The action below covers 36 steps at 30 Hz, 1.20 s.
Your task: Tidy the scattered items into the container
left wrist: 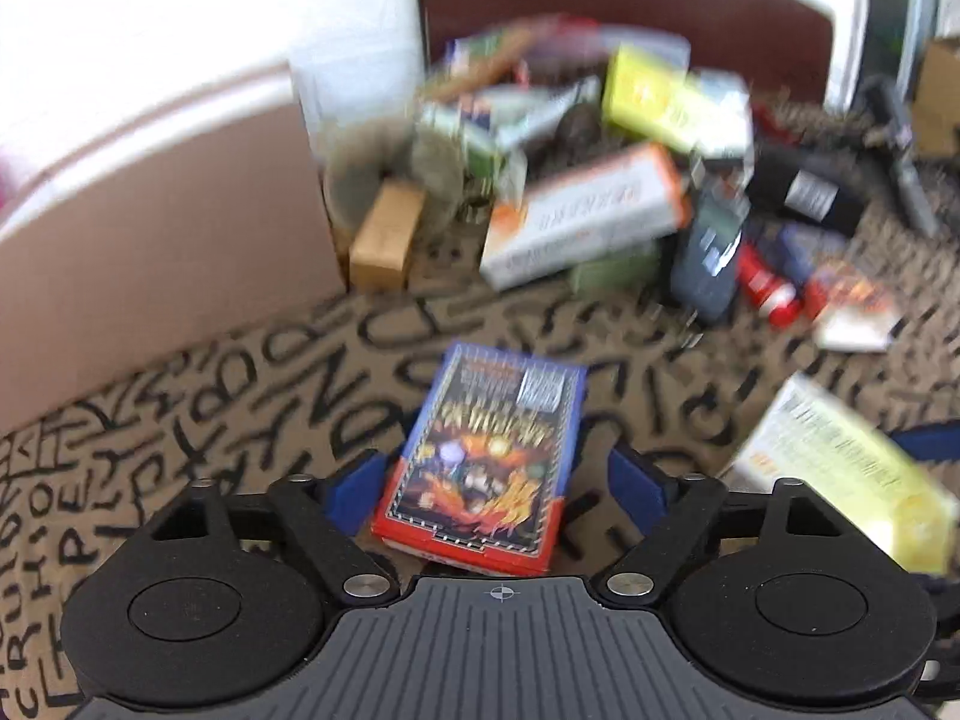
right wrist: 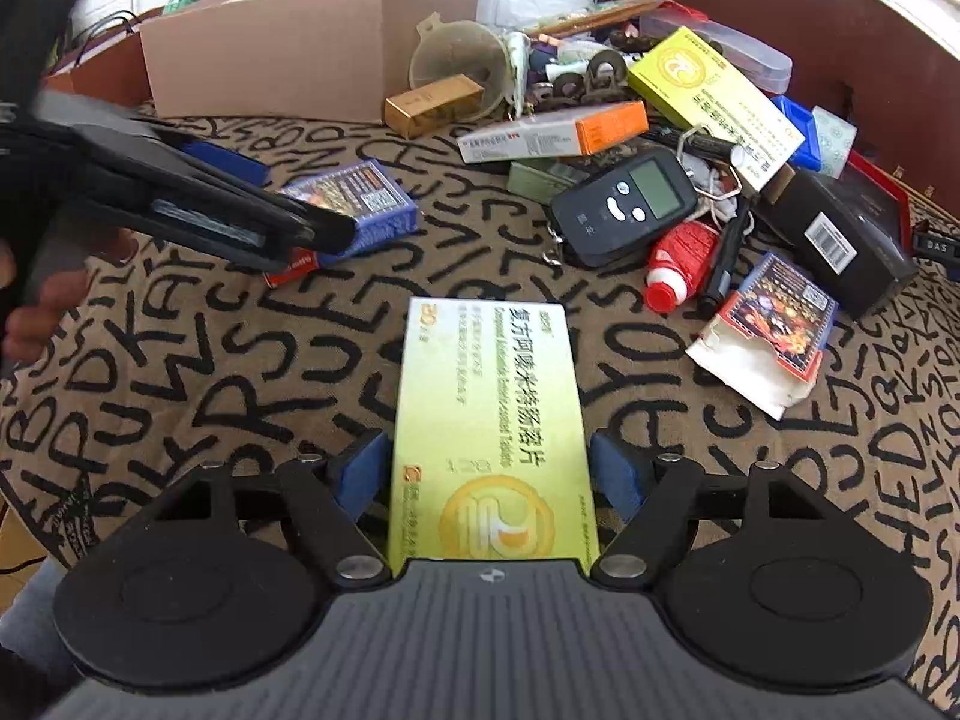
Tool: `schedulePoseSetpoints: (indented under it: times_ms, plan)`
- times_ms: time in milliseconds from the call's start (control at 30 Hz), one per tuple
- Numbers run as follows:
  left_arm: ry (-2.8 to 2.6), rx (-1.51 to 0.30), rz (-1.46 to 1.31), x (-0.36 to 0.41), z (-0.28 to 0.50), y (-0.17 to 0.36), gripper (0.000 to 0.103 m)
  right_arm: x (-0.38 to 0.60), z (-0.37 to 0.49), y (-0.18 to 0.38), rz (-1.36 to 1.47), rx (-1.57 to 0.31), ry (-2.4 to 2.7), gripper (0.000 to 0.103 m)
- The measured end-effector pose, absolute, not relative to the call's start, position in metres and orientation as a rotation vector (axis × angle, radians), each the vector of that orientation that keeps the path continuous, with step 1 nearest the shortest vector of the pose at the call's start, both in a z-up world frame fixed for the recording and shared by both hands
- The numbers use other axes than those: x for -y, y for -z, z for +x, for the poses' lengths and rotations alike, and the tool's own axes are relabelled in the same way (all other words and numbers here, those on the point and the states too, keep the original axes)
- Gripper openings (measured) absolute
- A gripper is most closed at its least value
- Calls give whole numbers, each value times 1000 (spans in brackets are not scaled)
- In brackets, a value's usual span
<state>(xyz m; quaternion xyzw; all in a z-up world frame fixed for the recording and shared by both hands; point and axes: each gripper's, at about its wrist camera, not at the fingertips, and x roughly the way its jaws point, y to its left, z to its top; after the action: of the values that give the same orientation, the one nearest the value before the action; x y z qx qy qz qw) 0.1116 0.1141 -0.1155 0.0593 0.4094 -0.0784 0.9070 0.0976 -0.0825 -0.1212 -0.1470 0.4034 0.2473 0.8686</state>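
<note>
My left gripper (left wrist: pixel 498 480) has its blue pads on both sides of a blue and red card box (left wrist: pixel 489 459); the pads sit apart from its sides, so the jaws stand open around it. The same box (right wrist: pixel 354 210) and the left gripper (right wrist: pixel 270 204) show in the right wrist view. My right gripper (right wrist: pixel 489 468) straddles a yellow-green medicine box (right wrist: pixel 489 432), pads close to its sides; contact is unclear. The open cardboard box (right wrist: pixel 288 54) stands at the far left; it also shows in the left wrist view (left wrist: pixel 150 198).
A pile of items lies far right: an orange-white box (right wrist: pixel 552 132), a black remote-like device (right wrist: pixel 624 204), a red bottle (right wrist: pixel 681 264), a gold box (right wrist: pixel 432 105), a second yellow box (right wrist: pixel 714 96), a torn card box (right wrist: pixel 768 330). All sit on a lettered cloth (right wrist: pixel 180 360).
</note>
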Motion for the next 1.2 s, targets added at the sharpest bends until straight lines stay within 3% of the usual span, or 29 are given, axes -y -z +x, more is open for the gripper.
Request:
schedulePoseSetpoints:
  times_ms: [100,267,433,533,567,833,1200]
  plan:
    - [160,-815,106,-120,109,122,63,84,100,123,-297,-855,-519,77]
    - [173,-850,94,-128,94,118,63,79,102,124,-300,-870,-549,71]
    - [149,-846,103,-126,89,121,83,73,106,126,-297,-879,-559,72]
    - [140,-833,118,-120,92,123,77,70,110,128,-283,-878,-559,72]
    - [146,-828,125,-119,91,122,62,68,110,128,-287,-875,-559,71]
    - [109,-807,79,-131,54,105,61,58,107,112,-200,-879,-615,70]
    - [-2,-606,17,-182,45,17,61,5,129,33,-121,-742,-784,70]
